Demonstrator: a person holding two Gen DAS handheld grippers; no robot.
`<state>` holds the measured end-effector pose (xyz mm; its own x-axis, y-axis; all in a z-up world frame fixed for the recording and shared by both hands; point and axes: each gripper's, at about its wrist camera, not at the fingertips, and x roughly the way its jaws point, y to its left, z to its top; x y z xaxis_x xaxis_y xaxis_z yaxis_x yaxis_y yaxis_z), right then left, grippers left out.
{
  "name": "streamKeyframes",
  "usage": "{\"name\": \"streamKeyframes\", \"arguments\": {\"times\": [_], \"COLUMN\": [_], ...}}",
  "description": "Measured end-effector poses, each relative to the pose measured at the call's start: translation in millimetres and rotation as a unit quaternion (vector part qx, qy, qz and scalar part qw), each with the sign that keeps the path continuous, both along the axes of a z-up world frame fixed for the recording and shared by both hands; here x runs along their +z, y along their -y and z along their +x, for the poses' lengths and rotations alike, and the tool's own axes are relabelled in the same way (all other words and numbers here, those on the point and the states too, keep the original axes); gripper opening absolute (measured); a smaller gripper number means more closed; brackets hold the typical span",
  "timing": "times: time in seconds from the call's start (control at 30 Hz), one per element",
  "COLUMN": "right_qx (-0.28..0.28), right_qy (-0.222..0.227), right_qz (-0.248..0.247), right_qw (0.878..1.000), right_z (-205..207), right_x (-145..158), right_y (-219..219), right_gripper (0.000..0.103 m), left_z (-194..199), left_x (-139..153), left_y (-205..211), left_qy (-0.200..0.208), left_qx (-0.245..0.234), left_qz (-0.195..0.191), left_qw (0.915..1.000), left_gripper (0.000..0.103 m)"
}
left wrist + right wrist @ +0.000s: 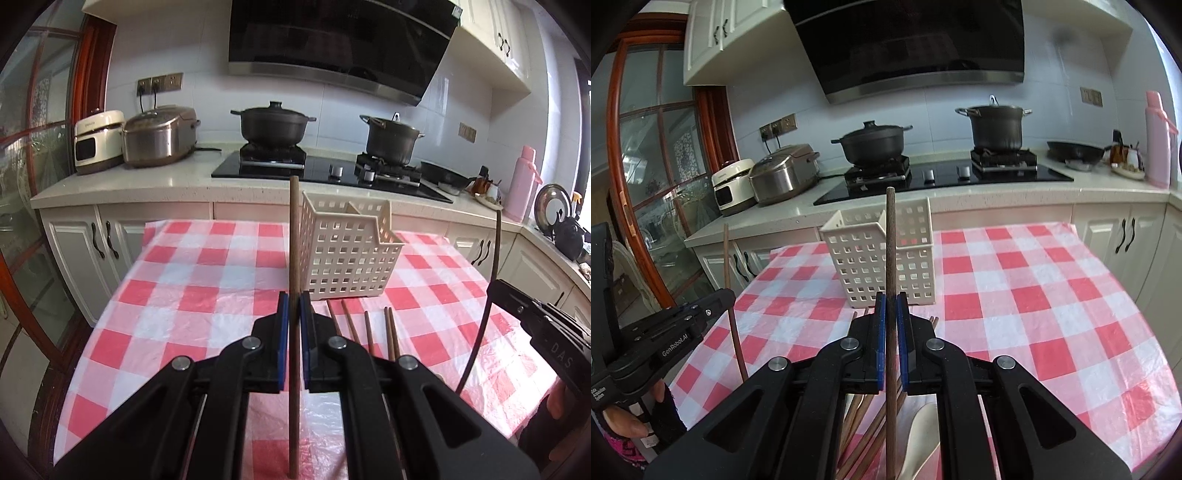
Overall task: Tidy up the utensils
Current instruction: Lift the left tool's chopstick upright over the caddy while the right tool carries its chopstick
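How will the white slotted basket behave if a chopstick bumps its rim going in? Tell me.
The basket looks like thin, perforated plastic and empty, so probably light. It stands taller than it is wide on a smooth plastic tablecloth, so a knock could slide or tip it. Its walls look rigid, not floppy.

Two brown wooden chopsticks (294, 236) (891, 258) stand upright above the checked table; more (369, 332) lie flat just before the upright, empty cream perforated plastic basket (351, 251)
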<state>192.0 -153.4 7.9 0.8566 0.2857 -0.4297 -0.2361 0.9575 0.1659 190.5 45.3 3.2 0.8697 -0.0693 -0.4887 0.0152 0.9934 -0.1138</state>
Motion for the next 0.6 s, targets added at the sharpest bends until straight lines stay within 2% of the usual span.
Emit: {"name": "streamKeyframes", "arguments": {"times": [0.33, 0.6], "right_qx": [-0.003, -0.008], "right_qy": [0.031, 0.043], "right_qz": [-0.035, -0.046], "right_qw": [0.999, 0.998], "right_z": [-23.4, -18.1], "right_x": [10.9, 19.0], "right_y": [-9.5, -9.6], "right_gripper": [0.009, 0.009], "left_z": [-29.7, -31.5], "left_x": [12.2, 20.4], "left_y": [5.1, 3.6], "left_qy": [0.035, 0.05], "left_qx": [0.011, 0.009], "left_qz": [0.021, 0.026], "left_qw": [0.9991, 0.9984], "left_gripper": [0.006, 0.006]}}
